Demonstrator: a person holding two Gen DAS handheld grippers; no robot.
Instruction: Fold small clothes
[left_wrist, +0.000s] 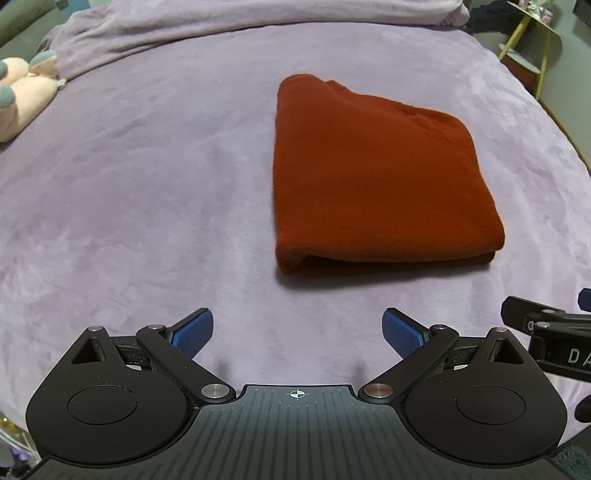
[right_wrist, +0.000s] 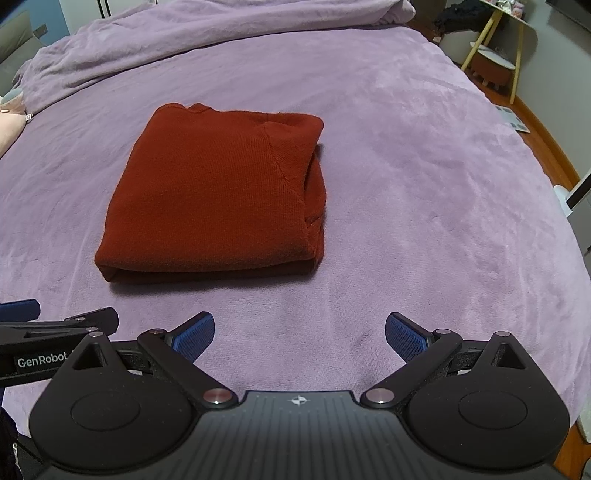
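A rust-red knit garment (left_wrist: 373, 177) lies folded into a thick rectangle on the purple blanket (left_wrist: 147, 184); it also shows in the right wrist view (right_wrist: 214, 199), with a sleeve seam on its right side. My left gripper (left_wrist: 297, 332) is open and empty, held back from the garment's near edge, to its left. My right gripper (right_wrist: 300, 336) is open and empty, near the garment's near right corner but apart from it. Each gripper's side shows in the other's view: the right one (left_wrist: 546, 332) and the left one (right_wrist: 48, 332).
A pink plush toy (left_wrist: 22, 99) lies at the bed's left edge. The blanket is bunched along the far side (right_wrist: 184, 37). A yellow-legged side table (right_wrist: 495, 48) stands beyond the bed's far right corner, over a wooden floor (right_wrist: 546, 147).
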